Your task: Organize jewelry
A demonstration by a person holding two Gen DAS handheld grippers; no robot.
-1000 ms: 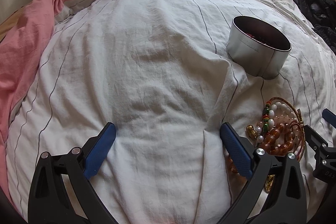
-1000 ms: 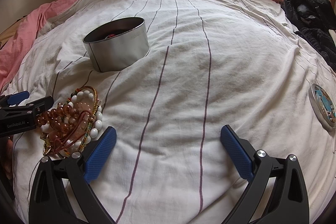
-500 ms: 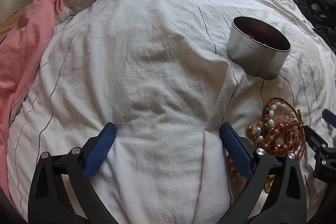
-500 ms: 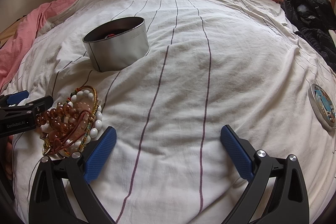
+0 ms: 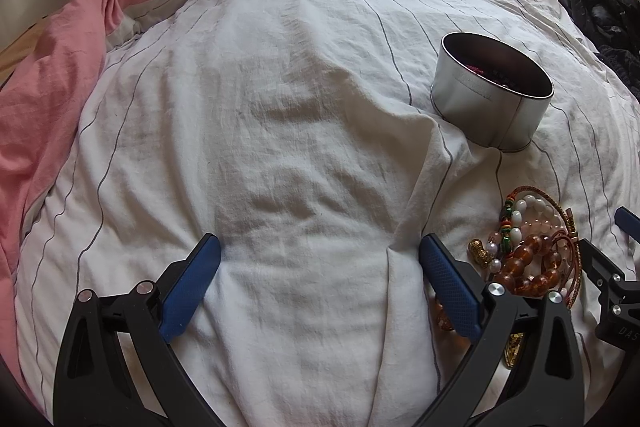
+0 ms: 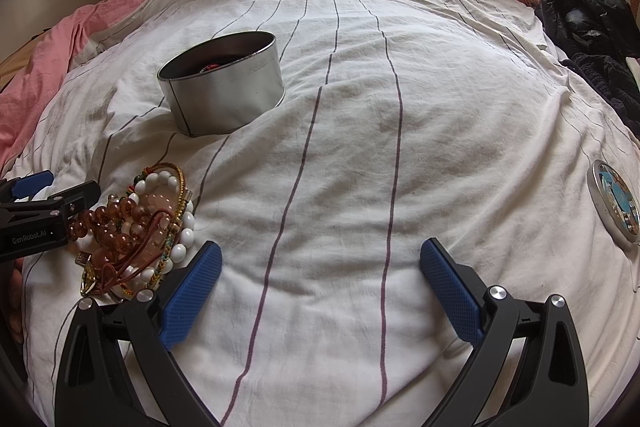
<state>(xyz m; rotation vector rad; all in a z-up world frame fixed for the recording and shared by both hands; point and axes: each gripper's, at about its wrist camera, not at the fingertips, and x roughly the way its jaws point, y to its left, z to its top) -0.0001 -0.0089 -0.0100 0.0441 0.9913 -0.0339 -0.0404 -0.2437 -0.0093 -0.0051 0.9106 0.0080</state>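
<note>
Several bracelets (image 6: 140, 227) lie tangled in one heap on the bed: amber beads, white beads, pale pink beads, red and braided cords, a gold charm. The heap sits at seven o'clock from the round silver tin (image 6: 224, 87), near it but apart. Both tongs are spread wide and hold nothing: the left gripper (image 5: 320, 279) hovers over bare sheet with the heap just beside its right finger, the right gripper (image 6: 320, 279) likewise, heap at its nine o'clock. White striped bedding (image 6: 360, 147) covers the bed, a pink blanket (image 5: 44, 87) at ten o'clock, dark clothes (image 6: 588, 35) at two, a small round lid (image 6: 614, 205) at three.
</note>
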